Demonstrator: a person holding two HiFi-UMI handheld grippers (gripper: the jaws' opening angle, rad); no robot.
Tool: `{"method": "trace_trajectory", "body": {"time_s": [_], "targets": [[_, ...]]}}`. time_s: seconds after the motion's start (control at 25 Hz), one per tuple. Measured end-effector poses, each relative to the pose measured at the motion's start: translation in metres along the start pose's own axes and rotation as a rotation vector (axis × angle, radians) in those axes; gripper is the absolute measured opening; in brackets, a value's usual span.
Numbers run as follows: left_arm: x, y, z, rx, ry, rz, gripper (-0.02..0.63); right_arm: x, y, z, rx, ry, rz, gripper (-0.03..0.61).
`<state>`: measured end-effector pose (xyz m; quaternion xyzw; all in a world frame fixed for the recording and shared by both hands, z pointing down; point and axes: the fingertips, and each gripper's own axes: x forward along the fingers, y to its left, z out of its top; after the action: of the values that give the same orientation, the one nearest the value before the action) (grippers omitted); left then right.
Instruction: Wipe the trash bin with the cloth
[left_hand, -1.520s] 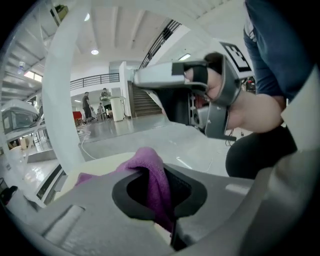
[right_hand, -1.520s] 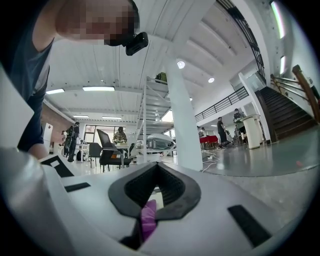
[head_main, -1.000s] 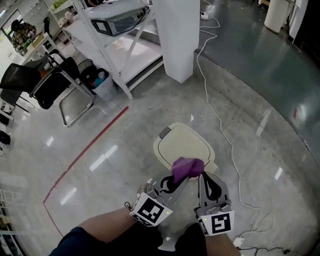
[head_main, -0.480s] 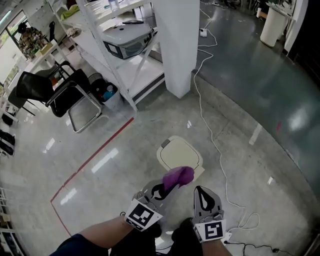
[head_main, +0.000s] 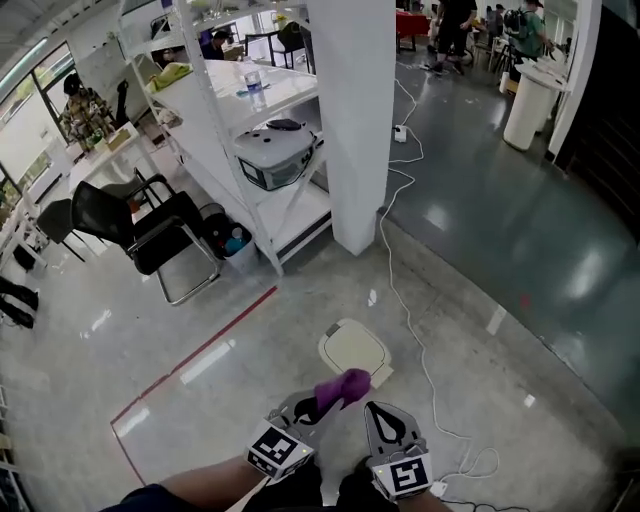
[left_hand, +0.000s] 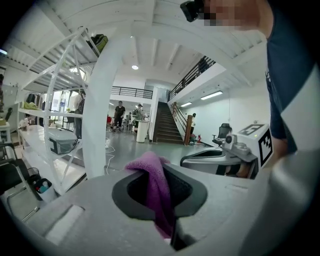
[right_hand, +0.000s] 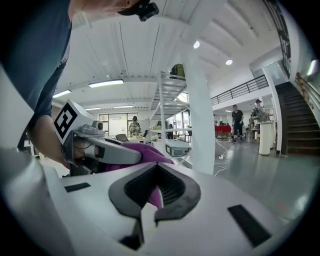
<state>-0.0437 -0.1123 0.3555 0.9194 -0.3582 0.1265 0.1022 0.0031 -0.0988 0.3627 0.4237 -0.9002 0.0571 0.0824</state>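
Gripping fuzzy purple cloth (head_main: 343, 385) in left gripper (head_main: 320, 402), near cream square-lidded plastic trash bin (head_main: 355, 350); right gripper (head_main: 382, 411) alongside, clenched empty.

Purple cloth (left_hand: 154, 187) between my left gripper's (head_main: 322, 402) grey, black-padded fingers (left_hand: 90, 210); cream trash bin (head_main: 355, 352) beyond them; my right gripper (head_main: 382, 415) grey, with black-and-white square markers.

The cloth (head_main: 343, 385) hides the near edge of the trash bin (head_main: 354, 348) below it.

Three viewpoints
We look steeply down; both gripper views (close over their jaws) face level, sharing the white pillar (head_main: 350, 120).
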Motion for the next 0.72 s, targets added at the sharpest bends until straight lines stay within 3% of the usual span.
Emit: {"method": "trace_trajectory", "body": {"time_s": [0.2,0.4,0.72], "targets": [[-0.043,-0.016,0.052,-0.045,-0.021,-0.001,0.025,-0.024,0.020,0.056,0.008,0.014,0.037,0.006],[-0.069,-0.020,0.091,-0.019,-0.021,-0.001,0.025,-0.040,0.029,0.101,-0.012,-0.005,0.040,0.006],[-0.088,-0.035,0.115,0.004,-0.086,-0.009,0.025,-0.057,0.035,0.125,-0.062,-0.015,0.026,0.006]]}}
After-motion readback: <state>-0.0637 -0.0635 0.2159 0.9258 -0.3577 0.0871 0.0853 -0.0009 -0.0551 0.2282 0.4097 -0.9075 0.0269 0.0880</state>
